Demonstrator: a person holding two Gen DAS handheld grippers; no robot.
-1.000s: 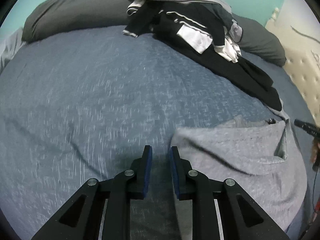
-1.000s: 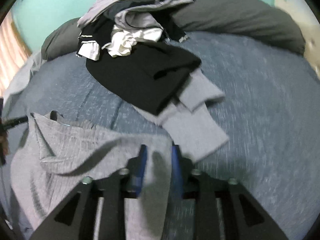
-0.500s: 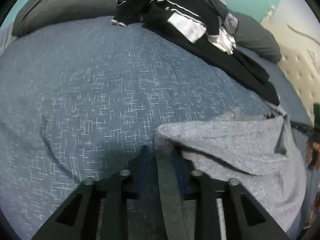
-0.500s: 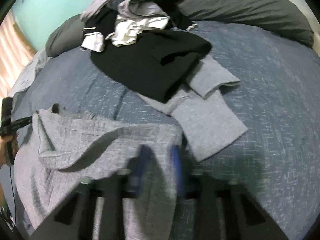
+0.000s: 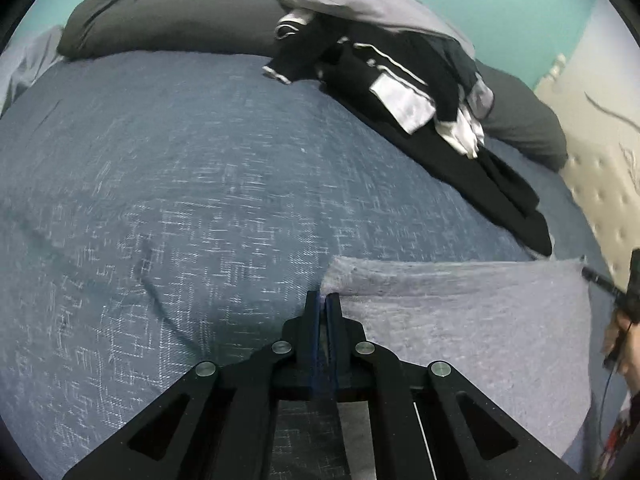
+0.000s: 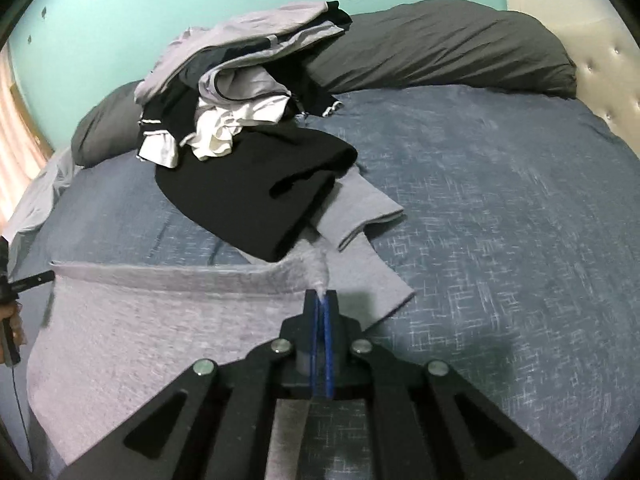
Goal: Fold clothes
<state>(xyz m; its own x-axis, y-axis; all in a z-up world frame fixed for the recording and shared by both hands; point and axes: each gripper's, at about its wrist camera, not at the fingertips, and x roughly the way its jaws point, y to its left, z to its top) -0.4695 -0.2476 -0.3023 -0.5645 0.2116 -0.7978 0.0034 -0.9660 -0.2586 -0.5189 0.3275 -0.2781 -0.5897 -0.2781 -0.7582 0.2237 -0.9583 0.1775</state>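
Observation:
A light grey knit garment (image 5: 460,320) lies on the blue bedspread (image 5: 180,180); it also shows in the right wrist view (image 6: 152,320). My left gripper (image 5: 327,300) is shut on its left corner. My right gripper (image 6: 321,298) is shut on its right corner, where the cloth bunches up. The top edge is stretched taut between the two grippers and raised off the bed. The lower part of the garment hangs out of view under the grippers.
A pile of black, white and grey clothes (image 6: 248,120) lies at the back of the bed, with a grey piece (image 6: 360,220) sticking out from under it. Dark grey pillows (image 6: 440,44) lie along the teal wall. A cream tufted headboard (image 5: 600,176) stands to the right.
Both grippers were open around the grey garment's corners and have shut on them. The slack, creased top edge is now pulled straight and lifted.

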